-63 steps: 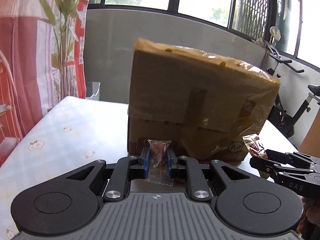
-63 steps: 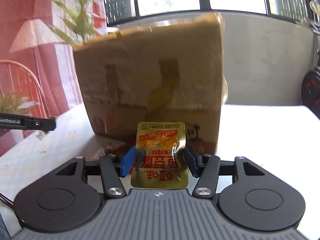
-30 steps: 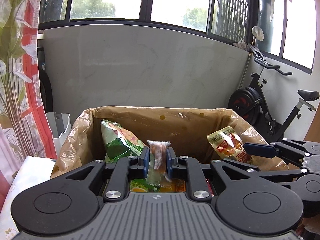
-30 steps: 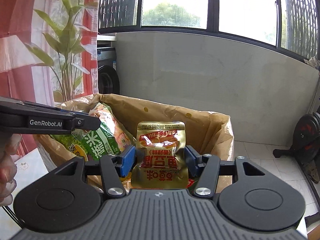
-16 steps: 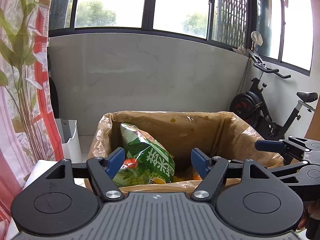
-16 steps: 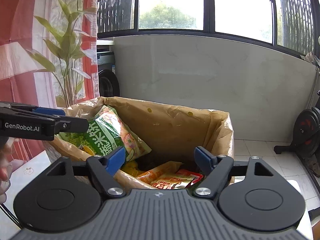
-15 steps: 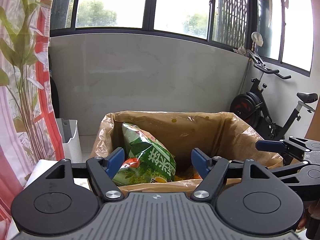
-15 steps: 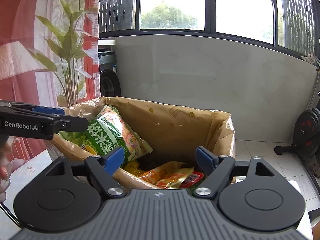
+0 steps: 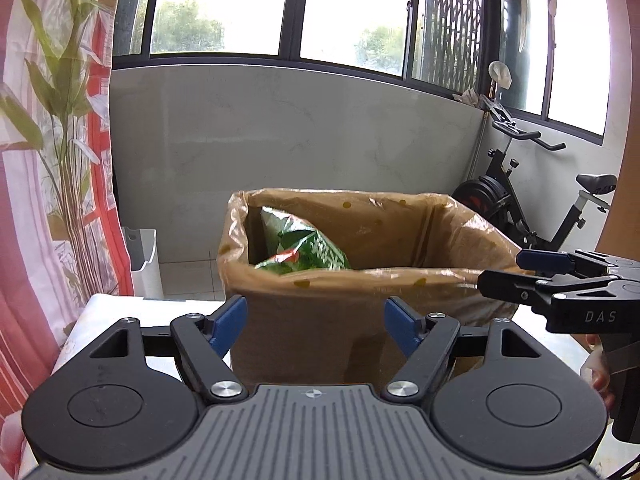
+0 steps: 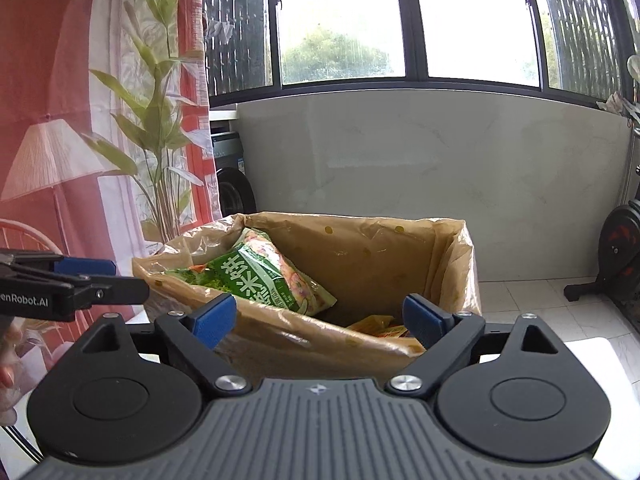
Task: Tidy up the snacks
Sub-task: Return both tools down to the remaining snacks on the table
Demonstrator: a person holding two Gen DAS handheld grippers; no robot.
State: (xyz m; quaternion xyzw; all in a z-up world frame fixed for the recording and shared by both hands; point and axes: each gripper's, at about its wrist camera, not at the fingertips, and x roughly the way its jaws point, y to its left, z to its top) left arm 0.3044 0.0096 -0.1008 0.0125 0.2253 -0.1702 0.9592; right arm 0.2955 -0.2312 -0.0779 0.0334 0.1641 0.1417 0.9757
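Both grippers, left (image 9: 315,322) and right (image 10: 319,318), empty; right fingers opening; box (image 9: 360,332) rim near, probably untouched.

The left claw (image 9: 316,322) stands wide and empty before the lined cardboard box (image 9: 320,332) holding a green snack bag (image 9: 308,254).

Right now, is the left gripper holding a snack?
No. In the left wrist view the left gripper stands open with nothing between its blue pads, only the outer wall of the lined box behind the gap.
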